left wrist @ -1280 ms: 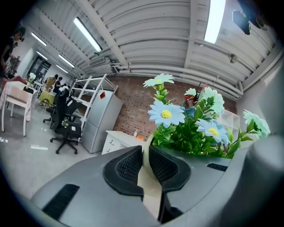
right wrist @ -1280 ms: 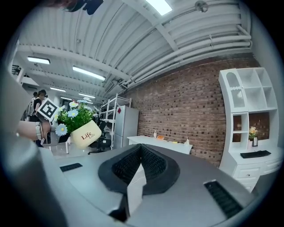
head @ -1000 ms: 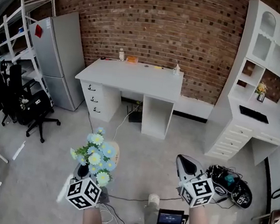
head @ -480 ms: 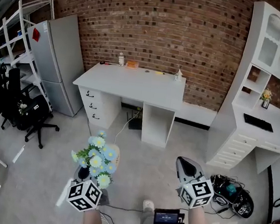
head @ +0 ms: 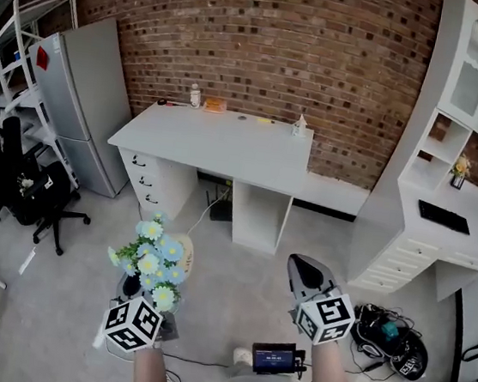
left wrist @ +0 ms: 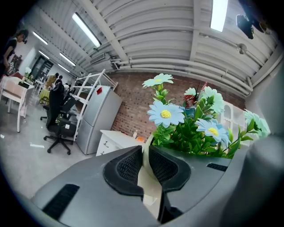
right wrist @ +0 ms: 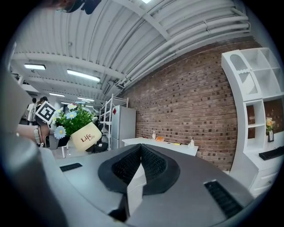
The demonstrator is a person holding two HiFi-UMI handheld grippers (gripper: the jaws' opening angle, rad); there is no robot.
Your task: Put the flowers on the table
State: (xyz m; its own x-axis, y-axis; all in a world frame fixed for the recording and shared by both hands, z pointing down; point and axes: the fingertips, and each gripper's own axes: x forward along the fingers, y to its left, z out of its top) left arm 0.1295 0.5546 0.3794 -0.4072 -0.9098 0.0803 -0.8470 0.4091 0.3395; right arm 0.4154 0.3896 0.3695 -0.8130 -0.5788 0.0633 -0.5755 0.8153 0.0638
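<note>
Flower pot (right wrist: 86,136) gripped by left gripper (left wrist: 145,153); right gripper (right wrist: 141,150) closed and empty.
The cream rim of the flower pot is clamped between the jaws of the left gripper, and the blue and white flowers (head: 151,261) are seen at the lower left of the head view. The white table (head: 220,136) is located at upper centre, well apart from the pot. The jaws of the right gripper, at lower right, are pressed together on nothing.

A table (head: 219,140) stands against a wall (head: 283,44), with a fridge (head: 78,97) to its left and shelving (head: 467,127) to its right. In front of the table, flowers (head: 148,261) sit in the left gripper (left wrist: 145,153). The right gripper (head: 302,271) is to their right.
</note>
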